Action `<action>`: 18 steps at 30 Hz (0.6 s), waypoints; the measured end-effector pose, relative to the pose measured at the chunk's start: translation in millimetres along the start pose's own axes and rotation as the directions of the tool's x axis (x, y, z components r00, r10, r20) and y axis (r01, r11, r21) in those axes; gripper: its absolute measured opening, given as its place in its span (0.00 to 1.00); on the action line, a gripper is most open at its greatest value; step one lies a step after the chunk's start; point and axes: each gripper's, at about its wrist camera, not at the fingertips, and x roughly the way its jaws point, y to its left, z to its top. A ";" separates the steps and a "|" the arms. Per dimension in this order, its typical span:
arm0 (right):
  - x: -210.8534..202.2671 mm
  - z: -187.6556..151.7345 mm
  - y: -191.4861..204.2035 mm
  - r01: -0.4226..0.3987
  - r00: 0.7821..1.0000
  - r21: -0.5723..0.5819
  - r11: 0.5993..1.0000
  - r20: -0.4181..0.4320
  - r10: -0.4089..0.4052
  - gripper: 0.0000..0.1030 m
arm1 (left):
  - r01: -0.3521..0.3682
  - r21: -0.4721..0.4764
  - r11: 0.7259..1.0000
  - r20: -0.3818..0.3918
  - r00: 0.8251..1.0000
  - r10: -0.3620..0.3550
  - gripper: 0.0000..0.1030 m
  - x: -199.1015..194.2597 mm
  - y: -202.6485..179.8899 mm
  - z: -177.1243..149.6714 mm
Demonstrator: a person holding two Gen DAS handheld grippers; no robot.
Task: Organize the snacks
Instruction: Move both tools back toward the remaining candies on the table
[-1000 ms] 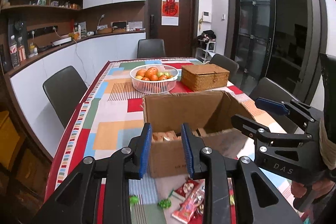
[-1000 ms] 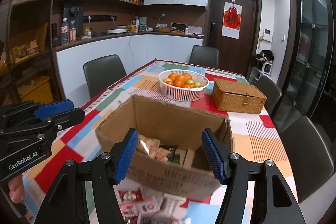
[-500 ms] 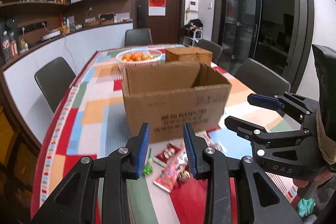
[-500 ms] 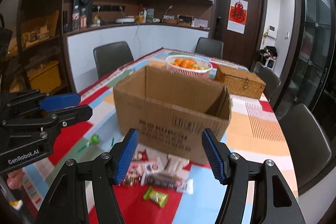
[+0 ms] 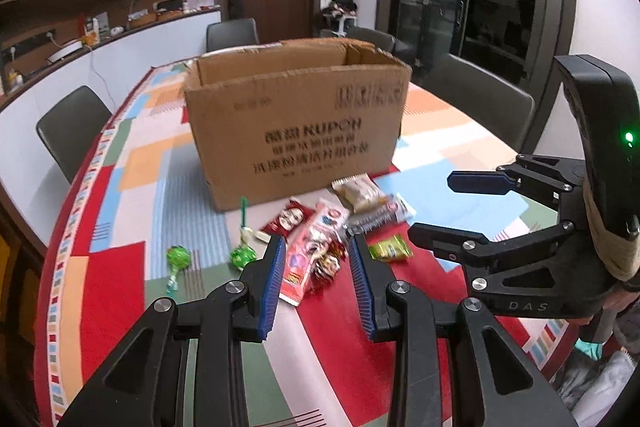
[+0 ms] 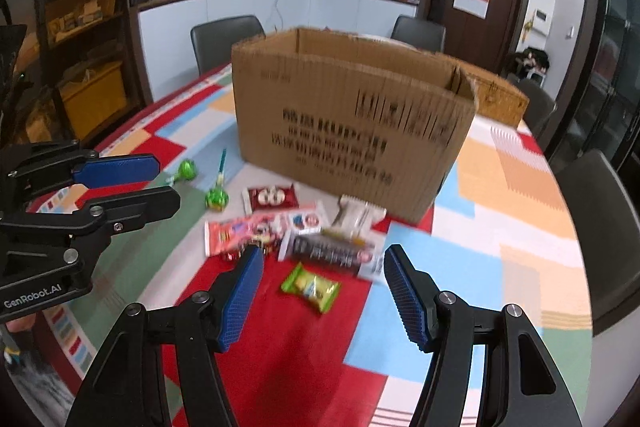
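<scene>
Left wrist view: your left gripper (image 5: pixel 316 281) part open, empty, over pink packet (image 5: pixel 308 253); right gripper (image 6: pixel 322 297) wide, empty. Snacks at 12 o'clock before box (image 5: pixel 296 119). Next: lower, pinch packet.

I see a pile of snack packs (image 6: pixel 304 239) lying flat on the tablecloth (image 6: pixel 516 187), near its front edge. An open brown box (image 6: pixel 352 123) stands just behind them.

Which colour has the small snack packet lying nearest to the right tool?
Bright green, seen best from the right wrist.
</scene>
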 end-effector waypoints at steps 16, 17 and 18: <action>38.9 -22.7 -1.6 -0.032 0.993 -0.016 0.999 -0.117 0.030 0.62 | 0.118 0.093 0.989 -0.129 0.986 -0.106 0.31 48.0 -8.1 -15.9; 41.6 -22.8 -2.4 -0.035 0.992 -0.018 0.999 -0.122 0.033 0.62 | 0.126 0.099 0.987 -0.142 0.984 -0.112 0.31 53.1 -8.2 -15.7; 45.3 -22.9 -3.2 -0.039 0.991 -0.023 0.999 -0.130 0.036 0.62 | 0.131 0.103 0.986 -0.151 0.982 -0.115 0.31 57.1 -8.4 -15.4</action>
